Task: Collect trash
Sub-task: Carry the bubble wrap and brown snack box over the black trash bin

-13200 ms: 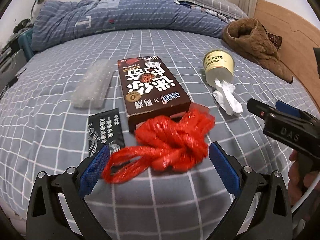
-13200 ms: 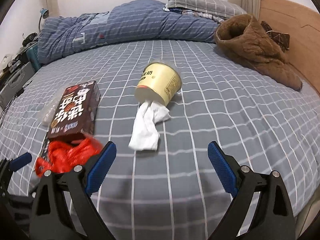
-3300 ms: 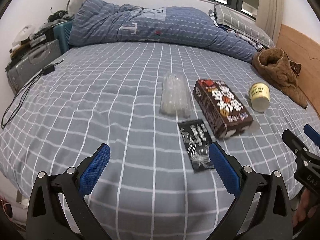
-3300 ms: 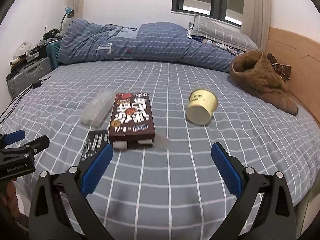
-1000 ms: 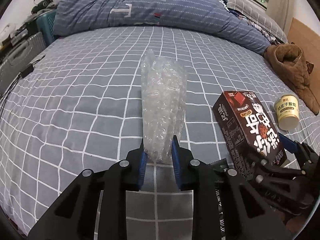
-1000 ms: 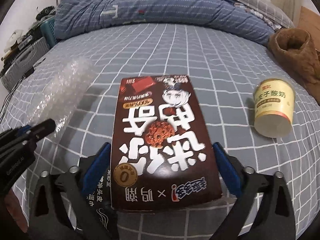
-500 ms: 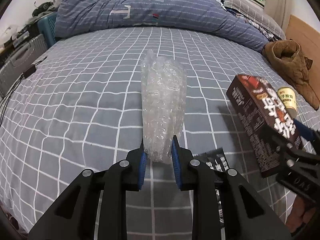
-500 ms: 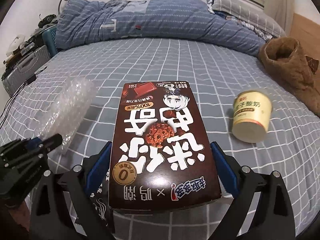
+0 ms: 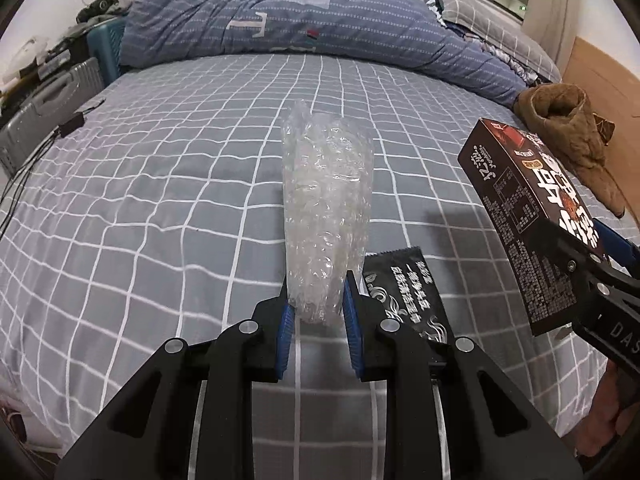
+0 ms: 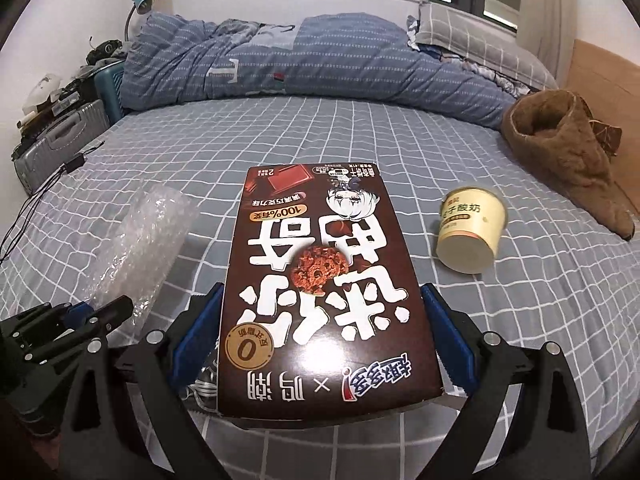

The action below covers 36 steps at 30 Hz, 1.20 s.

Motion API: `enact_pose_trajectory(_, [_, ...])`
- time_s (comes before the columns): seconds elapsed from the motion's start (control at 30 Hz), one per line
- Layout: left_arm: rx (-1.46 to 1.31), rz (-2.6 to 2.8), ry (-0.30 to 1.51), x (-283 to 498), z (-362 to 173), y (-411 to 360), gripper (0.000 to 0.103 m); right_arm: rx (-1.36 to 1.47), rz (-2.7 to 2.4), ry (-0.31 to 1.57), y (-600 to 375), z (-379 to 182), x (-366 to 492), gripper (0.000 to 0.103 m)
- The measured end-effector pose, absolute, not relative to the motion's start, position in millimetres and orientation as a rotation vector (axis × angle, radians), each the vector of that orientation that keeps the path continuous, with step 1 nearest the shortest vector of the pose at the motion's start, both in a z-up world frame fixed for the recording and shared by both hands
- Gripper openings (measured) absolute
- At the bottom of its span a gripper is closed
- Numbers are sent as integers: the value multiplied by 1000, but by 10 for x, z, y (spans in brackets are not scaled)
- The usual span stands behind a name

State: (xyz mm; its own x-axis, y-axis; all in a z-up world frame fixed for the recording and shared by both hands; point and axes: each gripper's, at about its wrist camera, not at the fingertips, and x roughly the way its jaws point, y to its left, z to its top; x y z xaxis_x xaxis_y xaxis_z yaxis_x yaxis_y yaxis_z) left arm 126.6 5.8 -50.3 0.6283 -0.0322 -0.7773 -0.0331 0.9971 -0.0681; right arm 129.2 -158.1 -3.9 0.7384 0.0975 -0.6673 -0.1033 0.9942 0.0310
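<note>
My left gripper point(image 9: 316, 312) is shut on the lower end of a clear bubble-wrap roll point(image 9: 326, 216), held off the grey checked bed point(image 9: 160, 200). My right gripper point(image 10: 322, 332) is shut on a dark brown snack box point(image 10: 320, 284), its blue pads pressed on the two long sides, lifted clear of the sheet. The same snack box point(image 9: 528, 216) shows tilted at the right of the left wrist view. A black sachet point(image 9: 404, 292) lies flat on the sheet just under the roll. A cream yogurt cup point(image 10: 472, 236) lies on its side to the right of the box.
A bunched blue duvet point(image 10: 280, 64) and grey pillows point(image 10: 472, 28) fill the head of the bed. A brown fleece garment point(image 10: 568, 152) lies at the right, by a wooden panel. Suitcases point(image 10: 60, 140) and a cable sit off the left edge.
Both grippers have pulled back and risen a little with their loads. The snack box has come up off the sheet and swung to the right in the left wrist view.
</note>
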Motion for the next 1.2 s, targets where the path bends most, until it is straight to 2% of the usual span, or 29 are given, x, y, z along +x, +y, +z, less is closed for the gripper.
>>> enact_pose_trajectory(1.2, [-69,-12,832,25,-193,-91,22,-38,93,672,-1772,213,9,90])
